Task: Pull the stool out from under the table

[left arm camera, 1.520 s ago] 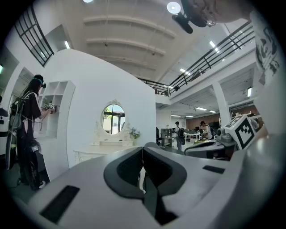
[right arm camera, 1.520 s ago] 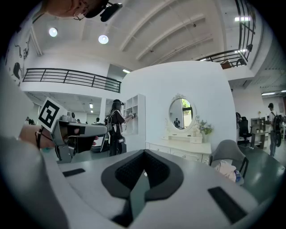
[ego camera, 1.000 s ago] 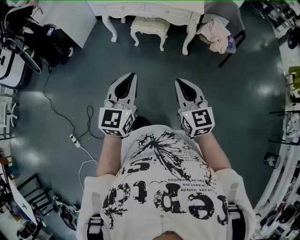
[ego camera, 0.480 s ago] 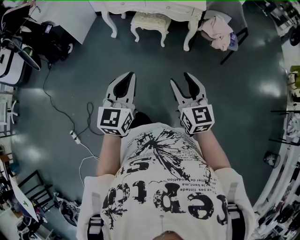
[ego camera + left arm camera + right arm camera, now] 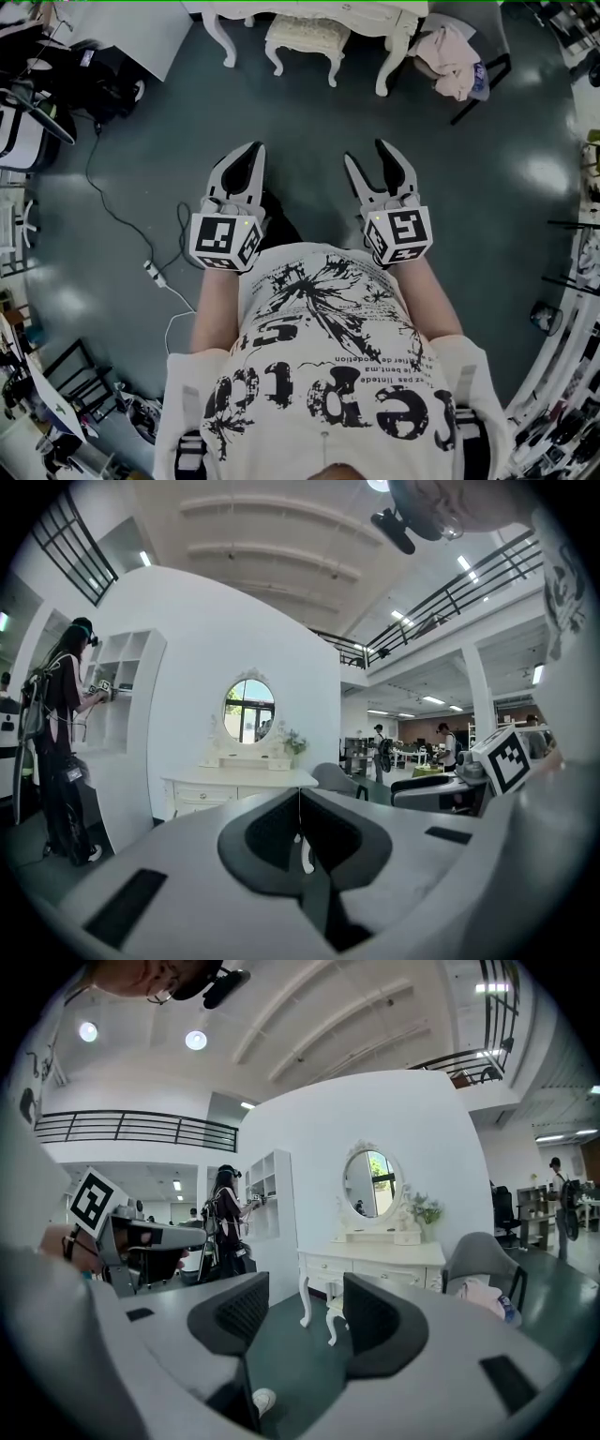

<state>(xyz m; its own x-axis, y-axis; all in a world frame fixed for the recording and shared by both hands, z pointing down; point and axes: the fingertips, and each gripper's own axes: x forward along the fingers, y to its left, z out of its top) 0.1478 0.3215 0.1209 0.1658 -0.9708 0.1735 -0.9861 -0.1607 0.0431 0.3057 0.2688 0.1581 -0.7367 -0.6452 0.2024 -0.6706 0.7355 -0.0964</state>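
A white cushioned stool (image 5: 302, 37) stands tucked under the white dressing table (image 5: 394, 11) at the top of the head view, far ahead of both grippers. My left gripper (image 5: 251, 156) is shut, its jaws meeting with nothing between them (image 5: 300, 803). My right gripper (image 5: 369, 157) is open; its jaws have just been opening and are empty. In the right gripper view the stool's legs (image 5: 332, 1314) show through the gap of the right gripper (image 5: 306, 1309), below the table (image 5: 375, 1258) with its oval mirror. Both grippers hover over the dark floor in front of my body.
A grey chair with a pink cloth (image 5: 452, 64) stands right of the table. A cable and power strip (image 5: 150, 272) lie on the floor at the left, near black equipment (image 5: 42, 89). A person (image 5: 58, 742) stands at white shelves left of the partition.
The right gripper's jaws have gone from shut to wide open. Both grippers have shifted slightly, the left one leftward, and the table and stool sit higher in the head view.
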